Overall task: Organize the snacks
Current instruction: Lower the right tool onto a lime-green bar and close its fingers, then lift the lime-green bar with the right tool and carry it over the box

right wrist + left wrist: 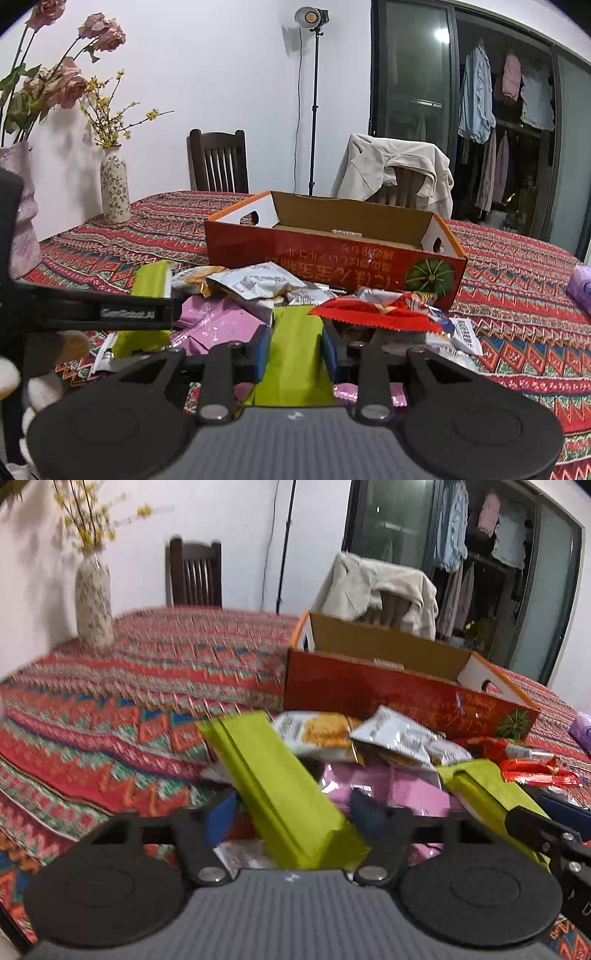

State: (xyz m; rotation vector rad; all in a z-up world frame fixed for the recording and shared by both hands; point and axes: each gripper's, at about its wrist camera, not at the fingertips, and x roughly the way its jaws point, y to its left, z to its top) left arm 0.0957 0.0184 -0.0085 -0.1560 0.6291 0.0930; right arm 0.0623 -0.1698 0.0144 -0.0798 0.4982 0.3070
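- Now your right gripper (293,352) is clamping a lime-green snack packet (293,365); both blue pads are pressing on its sides, and it is lying low over the heap of snacks on the bench (517,325).
- Your left gripper (291,812) is standing about half open around a second lime-green packet (273,779). That packet is lying slantwise between the blue pads, and the blur is keeping me from telling whether either pad is touching it.
- Around both packets, pink wrappers (221,325), silver biscuit packets (255,284) and red wrappers (373,314) are lying piled together just in front of the box.
- The open red cardboard box (332,251) is sitting on the patterned cloth behind the pile, and what shows of its inside is looking bare.
- Farther back, a speckled vase (115,192) with yellow sprigs is standing near the bench's far left edge, and a pale jacket (391,166) is hanging over a chair behind the box.
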